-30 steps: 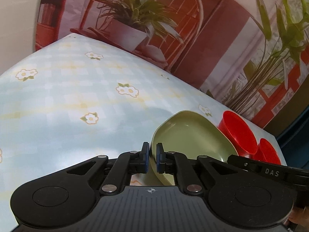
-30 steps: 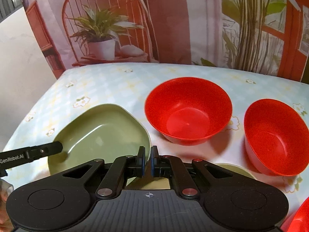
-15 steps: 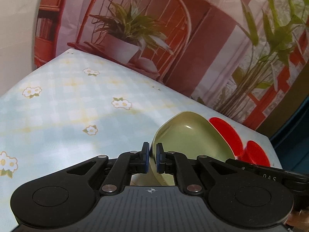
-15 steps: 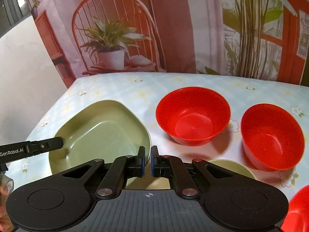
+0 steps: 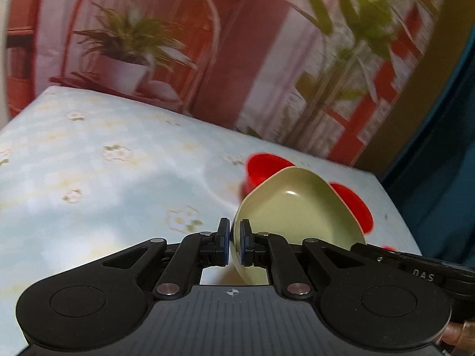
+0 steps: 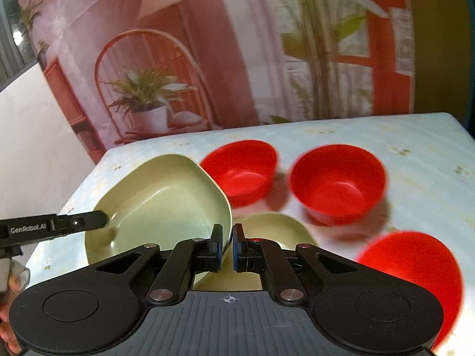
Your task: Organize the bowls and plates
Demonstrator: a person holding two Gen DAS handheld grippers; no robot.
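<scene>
Left wrist view: your left gripper (image 5: 234, 246) is clamped on the near rim of the green plate (image 5: 299, 207), which hangs tilted above the flowered tablecloth (image 5: 89, 178). 2 red bowls (image 5: 264, 167) peek out behind it. The hold is thin, only the pad tips on a smooth rim, so a quick swing or a wrist roll could let the plate pivot or slip out. The other tool's finger at the lower right reads "DAS" (image 5: 423, 275).

Right wrist view: your right gripper (image 6: 227, 244) is pinched on the opposite rim of the same plate, so both claws carry it together. If your hands drift apart or twist unevenly, 1 grip could peel off and drop the plate onto the second green plate (image 6: 273, 228) lying just below. 3 red bowls stand nearby; the closest one (image 6: 415, 270) could be clipped by your right tool. The left tool's finger reads "GenRobot.AI" (image 6: 28, 227).
</scene>
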